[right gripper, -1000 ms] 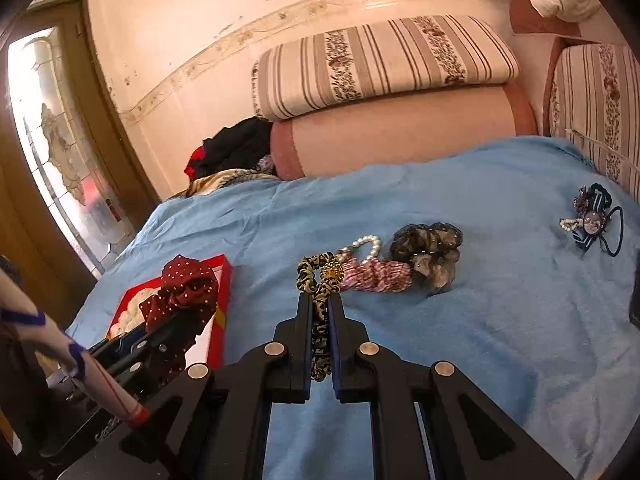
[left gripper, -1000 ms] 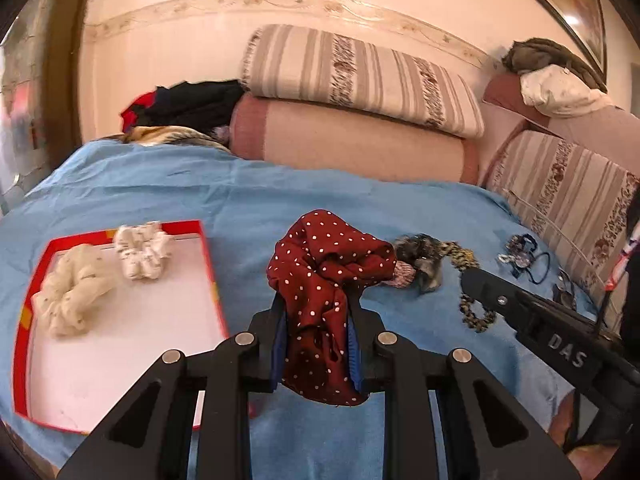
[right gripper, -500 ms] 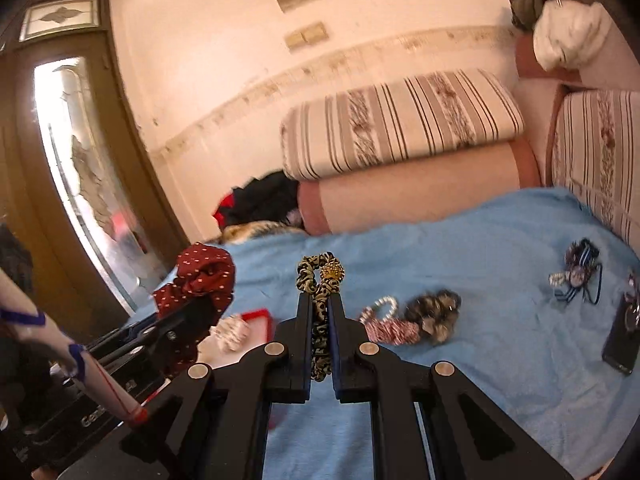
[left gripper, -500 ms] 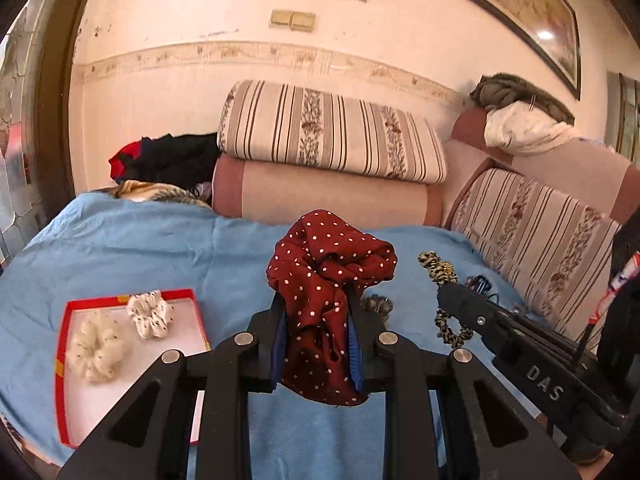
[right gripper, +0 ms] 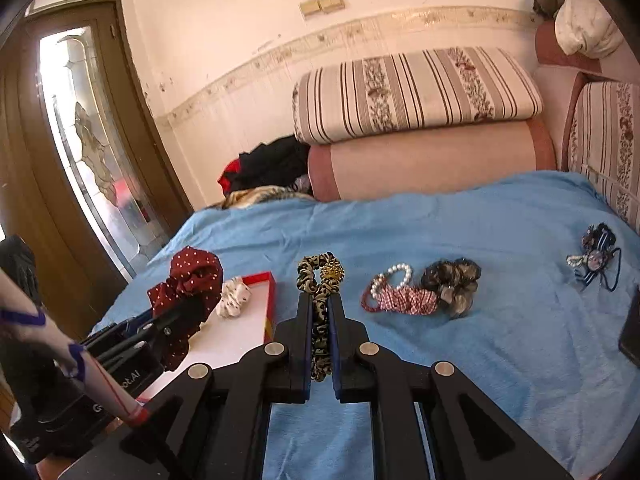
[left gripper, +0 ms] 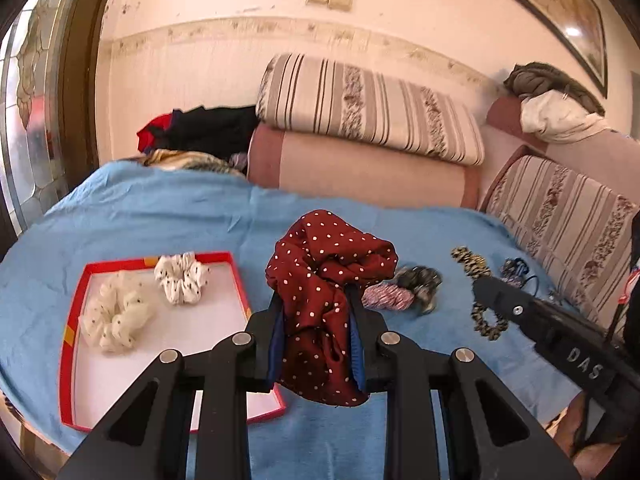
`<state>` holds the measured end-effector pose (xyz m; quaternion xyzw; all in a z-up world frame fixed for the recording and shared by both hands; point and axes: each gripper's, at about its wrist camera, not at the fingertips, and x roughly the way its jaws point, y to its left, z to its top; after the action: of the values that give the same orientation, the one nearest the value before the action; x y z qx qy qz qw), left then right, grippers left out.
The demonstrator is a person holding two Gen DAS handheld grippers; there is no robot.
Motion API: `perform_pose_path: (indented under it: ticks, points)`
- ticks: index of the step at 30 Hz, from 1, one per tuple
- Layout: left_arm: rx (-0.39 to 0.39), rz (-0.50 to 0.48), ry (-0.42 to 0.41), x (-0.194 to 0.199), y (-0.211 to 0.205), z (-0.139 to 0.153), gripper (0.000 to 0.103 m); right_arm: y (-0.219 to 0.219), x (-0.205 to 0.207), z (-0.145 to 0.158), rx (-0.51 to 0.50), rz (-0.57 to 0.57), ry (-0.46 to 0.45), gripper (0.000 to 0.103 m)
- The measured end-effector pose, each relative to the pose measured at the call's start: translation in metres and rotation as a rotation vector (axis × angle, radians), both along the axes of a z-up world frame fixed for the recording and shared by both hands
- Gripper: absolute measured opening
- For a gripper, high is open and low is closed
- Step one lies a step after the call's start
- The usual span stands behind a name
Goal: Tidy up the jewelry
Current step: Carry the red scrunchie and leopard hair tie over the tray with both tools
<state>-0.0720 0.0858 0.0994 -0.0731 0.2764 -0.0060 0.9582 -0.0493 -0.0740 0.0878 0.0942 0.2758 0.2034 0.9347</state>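
— Maroon polka-dot scrunchie [left gripper: 320,300]?
— Clamped in the left gripper [left gripper: 318,336], just right of the red tray [left gripper: 72,320].
— Any writing?
— "DAS" on the right gripper [right gripper: 320,320], which pinches the leopard-print scrunchie [right gripper: 318,300] above the blue blanket [right gripper: 500,352].
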Motion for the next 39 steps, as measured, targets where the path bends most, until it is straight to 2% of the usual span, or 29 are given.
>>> perform_pose_path:
  ticks: [7, 19, 27, 39]
  points:
    - [0.028, 0.044, 0.041, 0.013, 0.018, -0.026, 0.025, 0.008, 0.015, -0.019, -0.03, 0.014, 0.038, 0.008]
    - [0.07, 0.221, 0.089, -0.001, 0.079, -0.045, 0.026, 0.073, 0.011, -0.033, -0.093, 0.173, 0.071, 0.008]
    - [0.042, 0.29, 0.108, -0.013, 0.113, -0.053, 0.027, 0.117, 0.014, -0.043, -0.111, 0.267, 0.119, 0.008]
    - [-0.021, 0.365, 0.122, -0.016, 0.157, -0.062, 0.027, 0.162, 0.029, -0.058, -0.148, 0.325, 0.169, 0.008]
